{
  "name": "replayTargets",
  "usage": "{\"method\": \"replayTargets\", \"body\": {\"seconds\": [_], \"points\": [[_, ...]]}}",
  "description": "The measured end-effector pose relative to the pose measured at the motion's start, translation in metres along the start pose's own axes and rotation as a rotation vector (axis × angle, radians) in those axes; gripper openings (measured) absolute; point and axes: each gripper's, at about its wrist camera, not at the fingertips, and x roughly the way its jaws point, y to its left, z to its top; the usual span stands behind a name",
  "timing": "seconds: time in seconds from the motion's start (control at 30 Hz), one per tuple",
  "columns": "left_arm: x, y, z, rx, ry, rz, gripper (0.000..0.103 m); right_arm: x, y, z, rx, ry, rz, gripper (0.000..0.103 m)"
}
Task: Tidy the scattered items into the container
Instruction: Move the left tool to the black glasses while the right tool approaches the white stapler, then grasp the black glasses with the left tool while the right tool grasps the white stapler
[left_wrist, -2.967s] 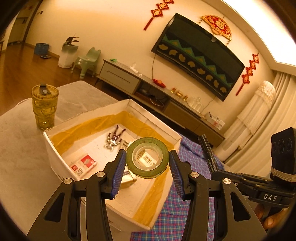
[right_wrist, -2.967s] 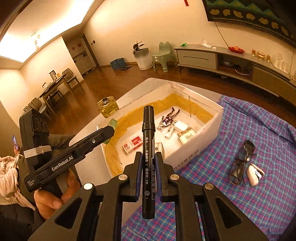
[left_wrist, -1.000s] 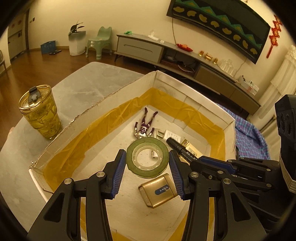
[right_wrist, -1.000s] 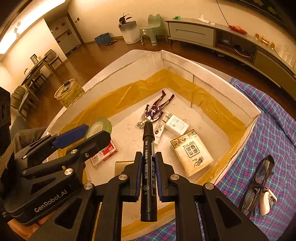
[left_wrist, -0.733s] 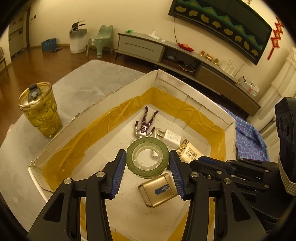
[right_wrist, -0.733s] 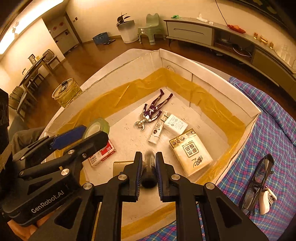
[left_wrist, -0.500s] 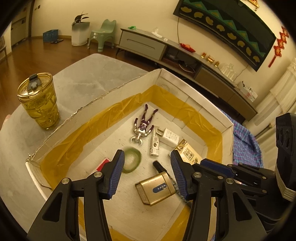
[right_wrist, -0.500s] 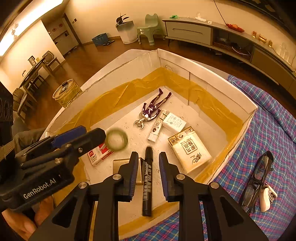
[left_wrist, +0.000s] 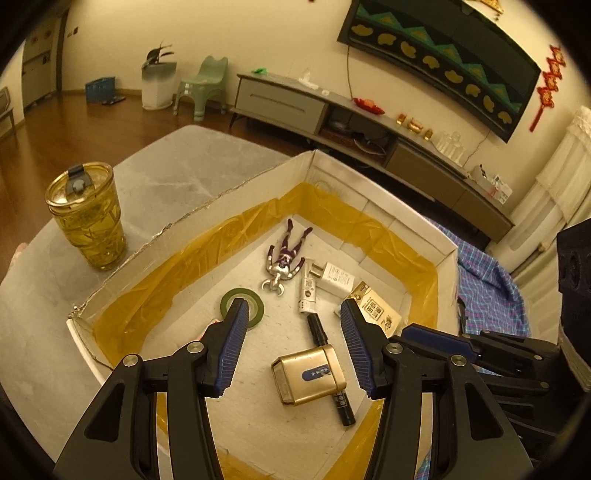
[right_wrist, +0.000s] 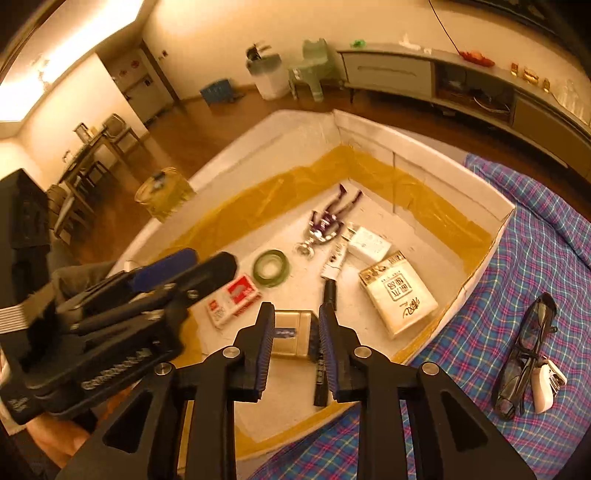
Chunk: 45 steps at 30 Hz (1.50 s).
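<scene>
Both tongs, left and right, are hanging released over the white foam box; black-framed glasses are lying lengthwise at lower right, nearer the right tongs.

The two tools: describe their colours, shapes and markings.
Both tools, left tool and right tool, are matte black angular frames with triangular cut-outs and silver pivot screws. Their fingers carry ribbed blue pads. The left tool's body bears blurred white lettering in the right wrist view.
</scene>
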Motion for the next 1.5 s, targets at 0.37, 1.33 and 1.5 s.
{"method": "replayTargets", "body": {"seconds": [0.37,1.33,1.5], "points": [[-0.048,-0.045,-0.025,0.121,-0.184,-0.112,0.055,-0.075,-0.027,-0.041,0.017,-0.139,0.062,0.039],[0.049,-0.235,-0.069,0.316,0.131,-0.381,0.055,-0.046,-0.228,-0.106,-0.059,-0.055,-0.332,0.068],[0.088,-0.255,-0.073,0.341,0.180,-0.323,0.055,-0.032,-0.230,-0.107,-0.102,-0.026,-0.345,0.051]]}}
